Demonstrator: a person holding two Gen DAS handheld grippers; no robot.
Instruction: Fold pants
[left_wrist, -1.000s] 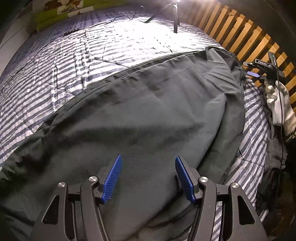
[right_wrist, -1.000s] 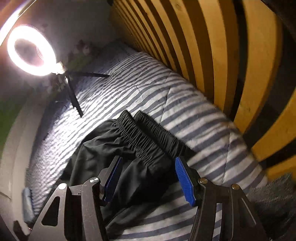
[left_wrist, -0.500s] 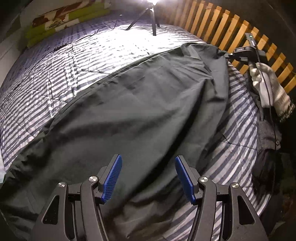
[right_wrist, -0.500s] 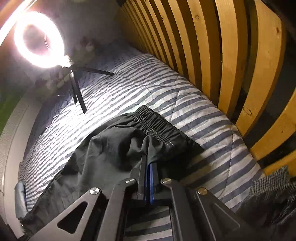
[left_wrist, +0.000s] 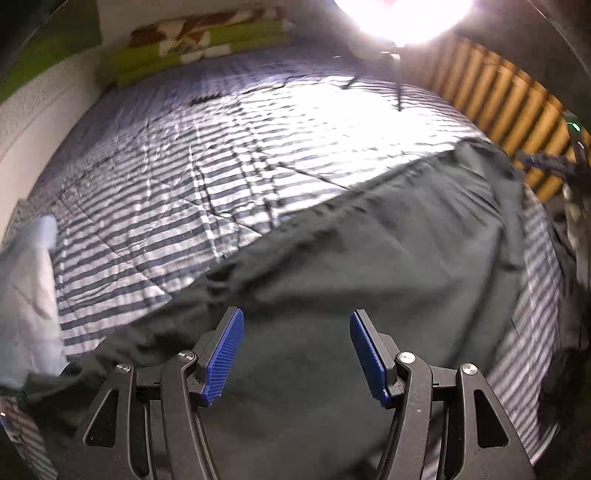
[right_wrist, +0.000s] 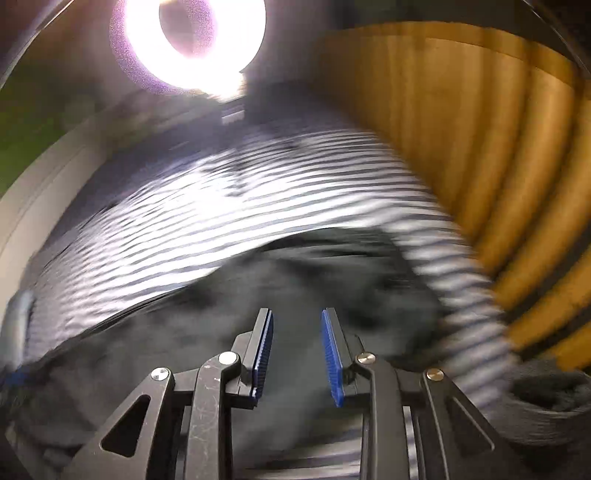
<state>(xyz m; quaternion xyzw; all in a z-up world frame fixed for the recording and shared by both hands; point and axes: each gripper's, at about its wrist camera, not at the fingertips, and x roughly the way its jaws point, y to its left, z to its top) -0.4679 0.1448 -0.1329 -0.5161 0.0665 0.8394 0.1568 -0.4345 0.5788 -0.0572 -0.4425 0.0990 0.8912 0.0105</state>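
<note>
Dark pants (left_wrist: 369, 258) lie spread flat along the striped bedcover (left_wrist: 221, 155), running from near me to the far right. My left gripper (left_wrist: 295, 354) hovers open above the near part of the cloth, nothing between its blue pads (left_wrist: 225, 354). In the right wrist view the picture is blurred by motion. The pants (right_wrist: 258, 295) lie under my right gripper (right_wrist: 297, 358), which stands partly open with a gap between its blue pads (right_wrist: 330, 358) and holds nothing. At the far right of the left view the right gripper (left_wrist: 546, 162) shows as a dark blur by the waistband end.
A wooden slatted headboard (right_wrist: 498, 147) borders the bed on the right. A bright ring light on a tripod (right_wrist: 195, 40) stands on the far side of the bed. Folded green and brown blankets (left_wrist: 192, 37) lie at the far edge. A pale blue cloth (left_wrist: 26, 295) sits at the left.
My right gripper, shut on the waistband half a second ago, has opened and let the cloth go. Both cameras have swung, and the left gripper has drawn back over the pants.
</note>
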